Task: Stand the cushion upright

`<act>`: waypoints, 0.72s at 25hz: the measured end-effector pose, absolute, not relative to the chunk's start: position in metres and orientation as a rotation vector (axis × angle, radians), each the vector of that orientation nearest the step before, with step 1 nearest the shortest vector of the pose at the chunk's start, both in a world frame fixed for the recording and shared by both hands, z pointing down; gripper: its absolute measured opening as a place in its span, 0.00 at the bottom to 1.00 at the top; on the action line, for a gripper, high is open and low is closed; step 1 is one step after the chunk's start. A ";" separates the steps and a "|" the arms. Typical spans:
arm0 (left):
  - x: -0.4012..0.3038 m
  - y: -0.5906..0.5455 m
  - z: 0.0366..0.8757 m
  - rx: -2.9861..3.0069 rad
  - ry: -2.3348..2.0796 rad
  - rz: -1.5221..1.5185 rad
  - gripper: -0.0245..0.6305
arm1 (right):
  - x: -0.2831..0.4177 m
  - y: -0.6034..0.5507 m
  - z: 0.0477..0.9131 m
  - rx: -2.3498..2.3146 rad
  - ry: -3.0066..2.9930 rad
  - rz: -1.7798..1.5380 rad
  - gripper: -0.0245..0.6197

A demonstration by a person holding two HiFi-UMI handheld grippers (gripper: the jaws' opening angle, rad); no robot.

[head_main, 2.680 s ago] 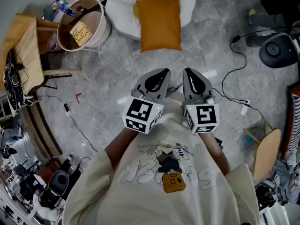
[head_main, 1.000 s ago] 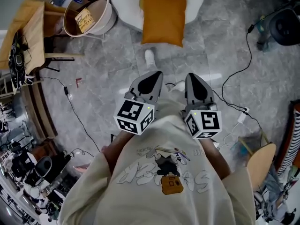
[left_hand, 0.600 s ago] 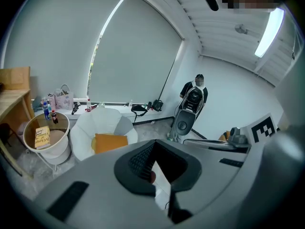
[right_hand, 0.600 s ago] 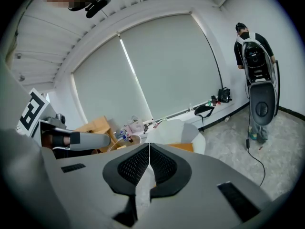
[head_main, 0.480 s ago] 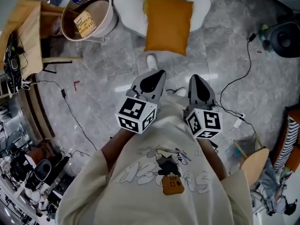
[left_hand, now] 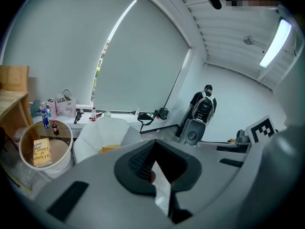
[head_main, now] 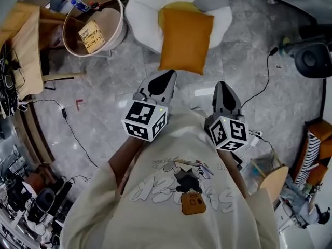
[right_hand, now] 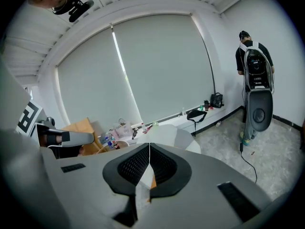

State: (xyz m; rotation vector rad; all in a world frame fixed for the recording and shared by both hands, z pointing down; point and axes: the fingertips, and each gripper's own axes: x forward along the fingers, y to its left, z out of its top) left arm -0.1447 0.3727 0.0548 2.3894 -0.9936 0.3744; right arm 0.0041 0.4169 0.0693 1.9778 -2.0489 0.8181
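An orange cushion (head_main: pixel 185 39) lies flat, sloping off the front of a white soft seat (head_main: pixel 142 7) toward the grey floor. My left gripper (head_main: pixel 165 75) is shut and empty, its tip just short of the cushion's near left corner. My right gripper (head_main: pixel 221 86) is also shut and empty, a little further back and to the right of the cushion. In the left gripper view the seat (left_hand: pixel 102 132) shows ahead with a sliver of the cushion (left_hand: pixel 110 148) over the shut left gripper (left_hand: pixel 155 151). The right gripper (right_hand: pixel 149 149) faces the same seat (right_hand: pixel 171 133).
A round tub (head_main: pixel 118 31) holding a book stands left of the seat, beside a wooden chair (head_main: pixel 23 40). Cables (head_main: pixel 262 90) trail over the floor at right, near a black round device (head_main: pixel 311 60). A person (left_hand: pixel 204 106) stands by the far wall.
Both grippers have travelled forward toward the cushion, the left one leading. The cushion and seat now sit closer to the gripper tips. The jaws stayed shut.
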 end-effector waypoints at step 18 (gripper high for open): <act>-0.196 0.287 0.081 2.340 -0.922 0.354 0.04 | -0.032 0.348 0.087 2.036 -1.906 0.862 0.08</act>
